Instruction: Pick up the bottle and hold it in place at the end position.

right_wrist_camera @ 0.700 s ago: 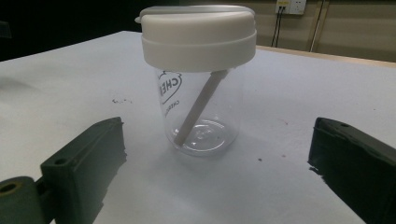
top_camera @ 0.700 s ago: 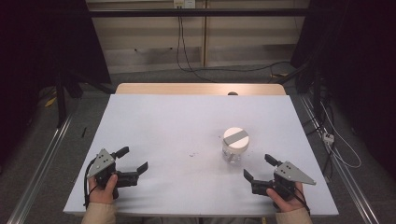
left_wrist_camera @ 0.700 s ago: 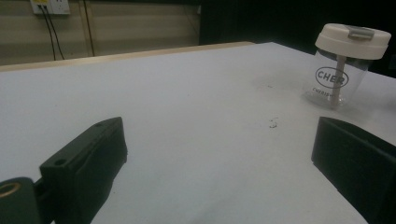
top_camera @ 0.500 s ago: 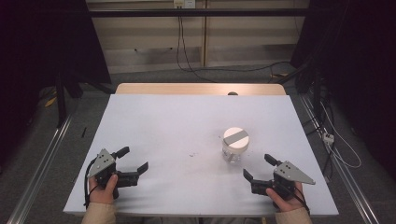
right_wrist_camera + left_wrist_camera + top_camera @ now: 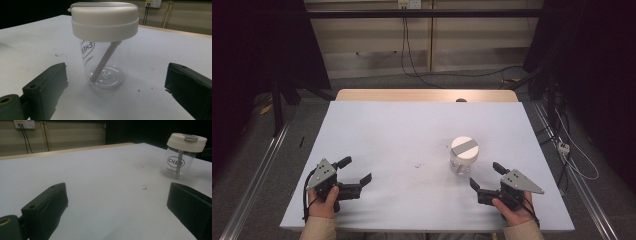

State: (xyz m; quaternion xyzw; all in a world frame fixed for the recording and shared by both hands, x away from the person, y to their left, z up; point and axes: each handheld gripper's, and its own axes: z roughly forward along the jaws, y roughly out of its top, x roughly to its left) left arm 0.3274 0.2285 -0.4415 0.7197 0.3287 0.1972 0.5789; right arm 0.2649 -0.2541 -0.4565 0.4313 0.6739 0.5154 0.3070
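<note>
A clear plastic cup with a white lid and a grey flap stands upright on the white table, right of centre. It carries dark lettering and a pale straw inside. My right gripper is open just in front of the cup, its jaws wide apart and short of the cup's sides. My left gripper rests open near the front left of the table, nothing between its jaws; the cup stands far off to its right.
A few dark specks mark the table left of the cup. A wooden strip borders the far edge. Cables hang along the back wall, and a power strip lies on the floor at right.
</note>
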